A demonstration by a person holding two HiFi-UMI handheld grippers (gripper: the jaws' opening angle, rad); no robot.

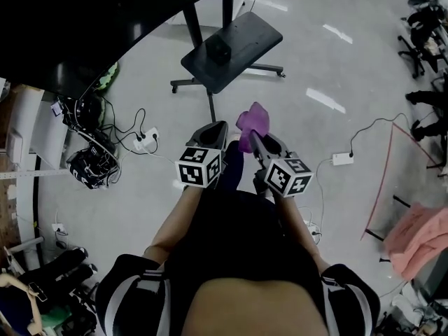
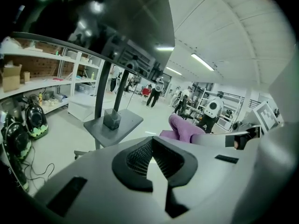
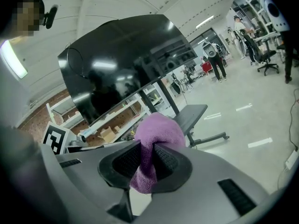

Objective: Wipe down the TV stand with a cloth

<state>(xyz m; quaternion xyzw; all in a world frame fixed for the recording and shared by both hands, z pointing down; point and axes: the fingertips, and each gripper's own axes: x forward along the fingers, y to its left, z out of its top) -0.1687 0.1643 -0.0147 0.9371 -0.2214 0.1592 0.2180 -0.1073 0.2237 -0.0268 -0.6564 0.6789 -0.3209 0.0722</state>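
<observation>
The TV stand's dark shelf [image 1: 246,36] stands ahead of me on the floor, carrying a small black box [image 1: 219,50]. The black TV screen [image 1: 84,19] hangs above it at the upper left. My right gripper [image 1: 253,136] is shut on a bunched purple cloth [image 1: 252,120], held in the air short of the shelf. In the right gripper view the cloth [image 3: 158,127] bulges up between the pads [image 3: 169,160], with the shelf [image 3: 194,115] behind. My left gripper [image 1: 218,127] hovers beside it, jaws together and holding nothing. The left gripper view shows the shelf [image 2: 126,122] and cloth [image 2: 184,127].
Cables and a power strip [image 1: 143,140] lie on the floor at the left, by black bags [image 1: 91,166]. Another power strip [image 1: 341,158] lies at the right, with a pink fabric heap [image 1: 416,233] and office chairs [image 1: 427,26] beyond. The stand's wheeled legs [image 1: 269,67] spread out beneath the shelf.
</observation>
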